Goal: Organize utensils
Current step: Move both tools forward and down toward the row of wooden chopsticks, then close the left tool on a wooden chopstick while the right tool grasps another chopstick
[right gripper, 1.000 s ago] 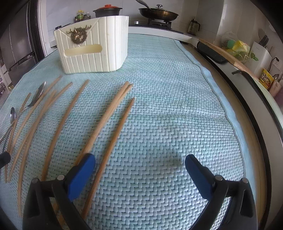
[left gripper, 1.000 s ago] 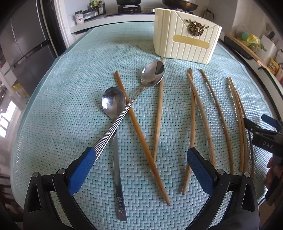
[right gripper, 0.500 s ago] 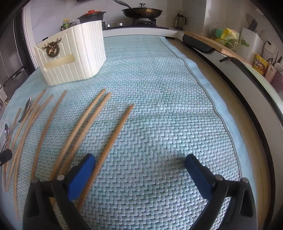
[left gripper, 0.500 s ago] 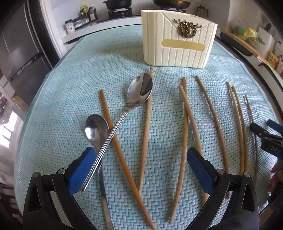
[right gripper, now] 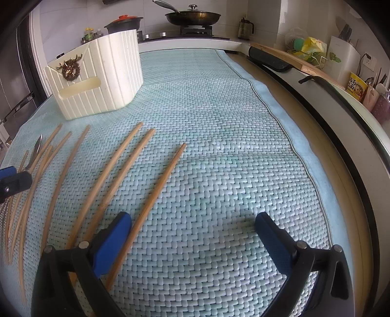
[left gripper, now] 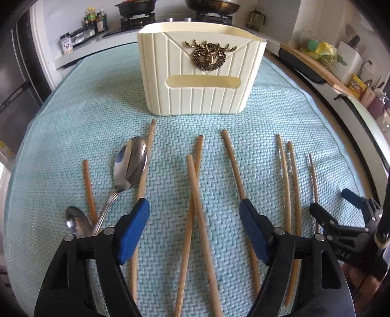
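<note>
Several wooden chopsticks [left gripper: 195,200] lie loose on the teal woven mat [left gripper: 97,117]; two cross between my left fingers. Two steel spoons lie at the left: a large one [left gripper: 130,163] and a small one [left gripper: 76,223]. A cream utensil holder [left gripper: 199,78] with a gold deer emblem stands upright behind them; it also shows in the right wrist view [right gripper: 95,75]. My left gripper [left gripper: 195,226] is open and empty over the crossed pair. My right gripper [right gripper: 192,234] is open and empty, with one chopstick [right gripper: 156,192] just inside its left finger. It also shows in the left wrist view [left gripper: 338,207].
The mat's right edge [right gripper: 280,117] runs beside a counter rim. A stove with a pan [right gripper: 192,17] and a pot stands behind. Bottles, a board and packets line the right counter [right gripper: 355,83]. A fridge stands at the left.
My left gripper has moved forward and to the right, from the spoons to the crossed chopsticks, closer to the holder. My right gripper has moved slightly forward. Nothing has been grasped.
</note>
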`<state>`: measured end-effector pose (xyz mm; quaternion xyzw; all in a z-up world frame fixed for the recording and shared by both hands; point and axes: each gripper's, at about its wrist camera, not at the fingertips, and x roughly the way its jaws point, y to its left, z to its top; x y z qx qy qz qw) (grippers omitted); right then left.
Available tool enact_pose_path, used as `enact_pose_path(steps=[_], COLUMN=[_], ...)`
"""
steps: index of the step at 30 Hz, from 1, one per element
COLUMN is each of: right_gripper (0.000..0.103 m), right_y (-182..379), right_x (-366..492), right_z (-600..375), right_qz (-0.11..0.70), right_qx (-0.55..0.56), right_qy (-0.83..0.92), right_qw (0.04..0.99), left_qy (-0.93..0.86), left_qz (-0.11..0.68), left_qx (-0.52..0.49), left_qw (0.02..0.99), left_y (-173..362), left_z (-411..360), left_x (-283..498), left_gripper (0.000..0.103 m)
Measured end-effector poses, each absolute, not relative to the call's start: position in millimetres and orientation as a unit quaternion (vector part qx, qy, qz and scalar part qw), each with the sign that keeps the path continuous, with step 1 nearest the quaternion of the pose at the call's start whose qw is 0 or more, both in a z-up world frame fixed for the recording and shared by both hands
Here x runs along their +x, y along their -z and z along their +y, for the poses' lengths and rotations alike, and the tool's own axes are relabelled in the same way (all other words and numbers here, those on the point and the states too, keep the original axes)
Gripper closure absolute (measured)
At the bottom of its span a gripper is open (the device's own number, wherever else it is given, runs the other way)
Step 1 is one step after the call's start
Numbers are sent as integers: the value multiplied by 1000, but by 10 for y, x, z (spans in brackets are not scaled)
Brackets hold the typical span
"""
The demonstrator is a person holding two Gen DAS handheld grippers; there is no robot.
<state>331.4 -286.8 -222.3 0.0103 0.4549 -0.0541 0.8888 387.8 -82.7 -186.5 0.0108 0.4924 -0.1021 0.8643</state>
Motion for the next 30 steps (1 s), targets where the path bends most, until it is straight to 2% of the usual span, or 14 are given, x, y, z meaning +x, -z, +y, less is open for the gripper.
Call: enact_pose_path(steps=[2, 4, 5, 6, 10, 21, 22, 26, 28, 30], right_gripper=[0, 0, 0, 0, 0, 1, 7, 42, 47, 56], right_y=[2222, 2223, 2223, 2222, 2223, 2198, 2190, 2125, 2117, 2110], right_x=[3310, 3305, 3303, 3303, 3303, 3303, 3326, 3496, 3627, 3748], right_z=[-2868, -2874, -2867, -2868, -2868, -2956, -2964, -2983, -2973, -2950], right_qz=[454, 453, 453, 453, 453, 458, 458, 453, 456, 458], right_qx=[11, 11, 11, 11, 12, 18, 14, -2, -4, -8], right_qy=[55, 54, 55, 55, 55, 30, 30, 35, 23, 9], right_qw=[889, 890, 890, 890, 890, 888, 888, 891, 890, 889], left_qy=[102, 99, 96, 95, 95, 92, 92, 95, 96, 99], left_qz=[506, 516, 521, 523, 512, 514, 513, 512, 512, 513], left_qx=[-6, -13, -13, -13, -21, -14, -16, -24, -26, -27], left_qw=[856, 851, 848, 847, 853, 853, 853, 853, 853, 852], left_y=[1911, 1964, 1999, 2021, 1994, 2013, 2012, 2027, 2029, 2024], left_z=[-823, -822, -830, -838, -831, -634, -629, -601, -582, -569], left_x=[3976, 4031, 4057, 4070, 4049, 3871, 3873, 3854, 3876, 3890], left_gripper=[45, 74, 81, 93, 97, 97, 97, 97, 97, 97])
